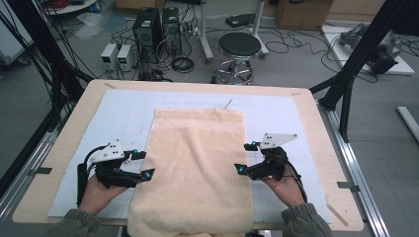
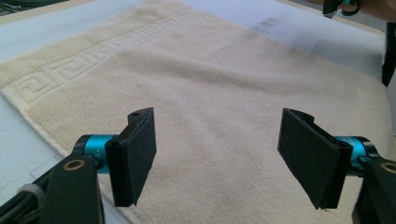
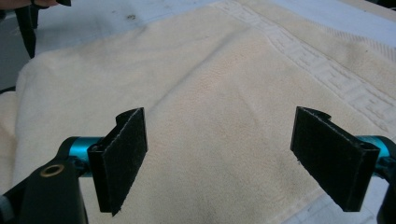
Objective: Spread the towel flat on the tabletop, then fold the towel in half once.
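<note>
- Towel (image 1: 195,168), cream terry with a woven key-pattern band along its far edge, is lying lengthwise down the middle of the table (image 1: 316,123), its near end hanging over the near edge.
- At the left, we are holding the left gripper (image 1: 142,164) just beside the towel's left edge, jaws standing wide apart with nothing between the flat black pads (image 2: 135,156).
- We are judging this as the pause before a fold: the towel looks spread flat, and both sides are waiting to be pinched.
- Next we are needing to lower each gripper onto its edge and close on the soft pile.
- At the right, the right gripper (image 1: 245,157) is hovering over the towel's right edge, jaws likewise open and empty.
- Under the towel, a pale blue mat (image 1: 123,113) is covering the wooden top.
</note>
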{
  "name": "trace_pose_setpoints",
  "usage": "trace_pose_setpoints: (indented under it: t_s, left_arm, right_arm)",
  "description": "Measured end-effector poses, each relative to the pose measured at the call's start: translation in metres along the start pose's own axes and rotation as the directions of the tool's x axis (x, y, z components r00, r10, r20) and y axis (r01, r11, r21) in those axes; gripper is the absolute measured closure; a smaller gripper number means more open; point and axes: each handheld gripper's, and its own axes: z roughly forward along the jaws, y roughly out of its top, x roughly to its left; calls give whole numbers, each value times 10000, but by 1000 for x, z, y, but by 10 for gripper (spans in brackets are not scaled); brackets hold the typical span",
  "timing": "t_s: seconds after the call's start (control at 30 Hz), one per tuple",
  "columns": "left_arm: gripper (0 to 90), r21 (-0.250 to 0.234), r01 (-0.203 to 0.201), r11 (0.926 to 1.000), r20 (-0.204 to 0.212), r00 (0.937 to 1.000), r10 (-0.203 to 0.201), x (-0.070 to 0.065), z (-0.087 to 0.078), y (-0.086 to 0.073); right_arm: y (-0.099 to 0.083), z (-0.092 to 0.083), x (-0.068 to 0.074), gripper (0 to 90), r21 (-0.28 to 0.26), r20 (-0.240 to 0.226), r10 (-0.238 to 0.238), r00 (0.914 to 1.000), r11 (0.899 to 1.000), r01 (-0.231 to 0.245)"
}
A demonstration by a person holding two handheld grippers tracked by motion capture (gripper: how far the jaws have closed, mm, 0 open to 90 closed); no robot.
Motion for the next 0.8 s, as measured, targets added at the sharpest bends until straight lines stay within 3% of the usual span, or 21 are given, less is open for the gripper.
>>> trace_pose_setpoints:
  t_s: [0.4, 0.7, 0.8]
  left_arm:
    - [284, -90, 127, 9999, -241, 9996, -129, 16, 4, 15]
    - [291, -381, -250, 9990, -649, 9976, 225, 35, 7, 57]
    - [293, -471, -294, 9985, -847, 9961, 253, 44, 12, 68]
  right_arm:
    - [12, 0, -3, 183, 240, -22, -121, 9999, 9996, 122]
    - [40, -4, -23, 191, 97, 278, -268, 9993, 9996, 266]
    - [49, -4, -36, 199, 45, 551, 51, 9985, 10000, -53]
